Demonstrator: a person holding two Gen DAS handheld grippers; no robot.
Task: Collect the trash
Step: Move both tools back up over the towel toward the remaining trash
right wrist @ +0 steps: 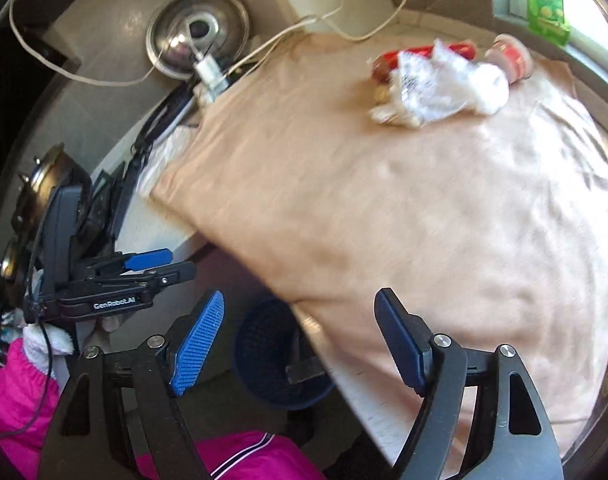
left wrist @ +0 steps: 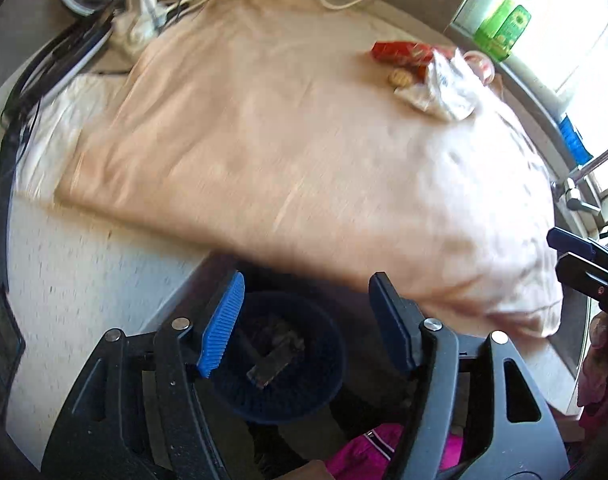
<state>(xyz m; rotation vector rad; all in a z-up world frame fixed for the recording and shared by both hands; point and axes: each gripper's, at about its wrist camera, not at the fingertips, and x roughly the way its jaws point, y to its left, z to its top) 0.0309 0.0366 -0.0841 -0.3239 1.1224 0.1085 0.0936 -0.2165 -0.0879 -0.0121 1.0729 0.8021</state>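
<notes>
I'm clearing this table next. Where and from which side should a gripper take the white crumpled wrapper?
Probably pinch the white crumpled wrapper at its raised middle, coming from above on the near side. It lies loose on the cloth, with the red packet and the cup close behind it, so the near side is freer.

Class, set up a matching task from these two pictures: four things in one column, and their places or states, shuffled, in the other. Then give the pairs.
Things:
1. Blue bin
2. Red wrapper
3. Green bottle
4. Left tool

Places or states:
A. On the window sill
B. Open, holding nothing
C. On the floor beside the table, with dark scraps inside
D. On the beige cloth, next to crumpled white paper

Pairs: 1-C, 2-D, 3-A, 4-B
</notes>
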